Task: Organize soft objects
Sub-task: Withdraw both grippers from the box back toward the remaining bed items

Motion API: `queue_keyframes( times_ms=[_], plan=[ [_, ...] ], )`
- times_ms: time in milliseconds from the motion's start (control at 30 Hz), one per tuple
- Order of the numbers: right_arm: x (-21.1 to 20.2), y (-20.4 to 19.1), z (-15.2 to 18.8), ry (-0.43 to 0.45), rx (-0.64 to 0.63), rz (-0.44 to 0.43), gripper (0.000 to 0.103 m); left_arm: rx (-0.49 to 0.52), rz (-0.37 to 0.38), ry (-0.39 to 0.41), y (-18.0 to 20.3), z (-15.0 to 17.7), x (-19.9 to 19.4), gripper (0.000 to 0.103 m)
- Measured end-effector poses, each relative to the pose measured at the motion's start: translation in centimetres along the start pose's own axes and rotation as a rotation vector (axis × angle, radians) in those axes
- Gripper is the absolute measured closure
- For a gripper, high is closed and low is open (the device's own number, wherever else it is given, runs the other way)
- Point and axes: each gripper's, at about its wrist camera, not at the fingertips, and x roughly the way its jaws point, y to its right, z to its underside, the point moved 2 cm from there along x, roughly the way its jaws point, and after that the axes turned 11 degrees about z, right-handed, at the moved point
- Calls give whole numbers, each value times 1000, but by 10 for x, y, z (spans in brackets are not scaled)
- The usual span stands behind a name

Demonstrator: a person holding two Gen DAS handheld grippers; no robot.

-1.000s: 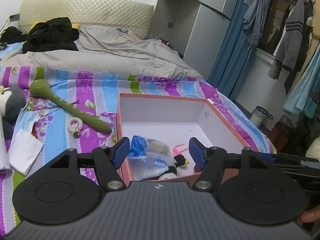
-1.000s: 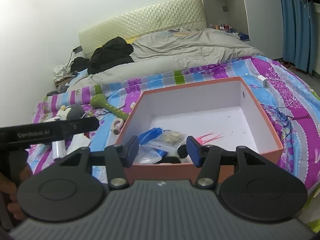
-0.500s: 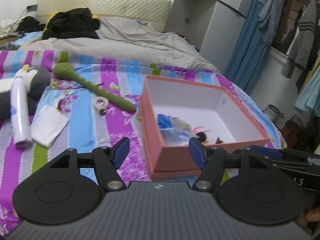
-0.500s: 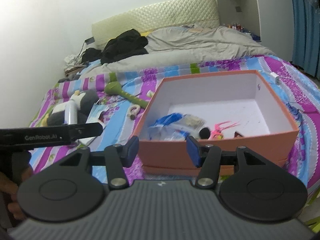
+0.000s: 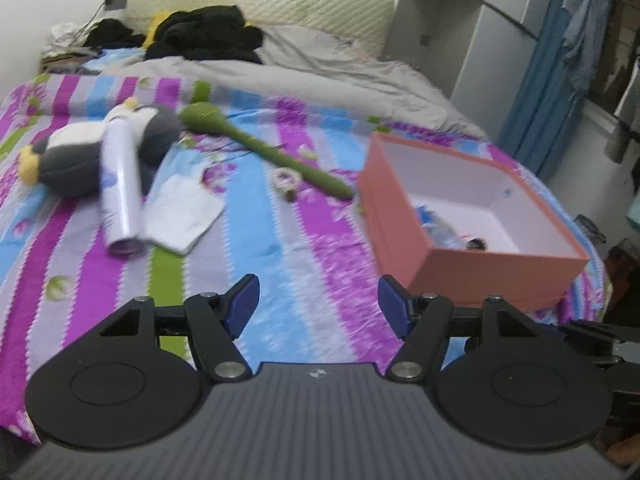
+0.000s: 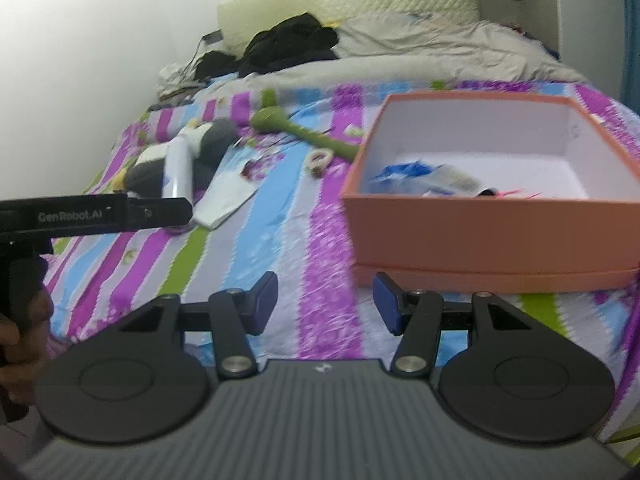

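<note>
Presently on the striped bedspread (image 5: 280,240): one orange box (image 5: 500,272), open-topped with white inner walls, holding a blue-and-clear plastic bag (image 6: 416,178) plus small pink and black items too blurred to identify. Left of the box, well apart from it, lies a grey-and-white plush toy (image 5: 68,160) with yellow parts; a white cylindrical bottle (image 5: 120,184) rests across it. Just beside the bottle, a folded white cloth (image 5: 184,216). Between cloth and box, a green long-handled massager (image 5: 260,148), its thin end near the box's far corner, and a small white ring (image 5: 286,178) next to its shaft. Left gripper (image 5: 318,306): blue-padded jaws apart, nothing between them, hanging over bare bedspread near the box's front corner. Right gripper (image 6: 324,302): jaws likewise apart and empty, just in front of the box's near wall. Grey duvet (image 5: 320,76) and black clothing (image 5: 204,36) lie heaped toward the headboard.
</note>
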Motion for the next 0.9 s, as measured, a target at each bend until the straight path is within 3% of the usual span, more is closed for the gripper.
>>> queue_keyframes(
  times_ms=[400,900],
  plan=[
    [48,-46,-5,-40,-62,-60,47,-29,-132,-7,-62,7,26,32],
    [138,-75,-53,-46,-62,-60,48,58,-230,-70,-123,-11,121,32]
  ],
)
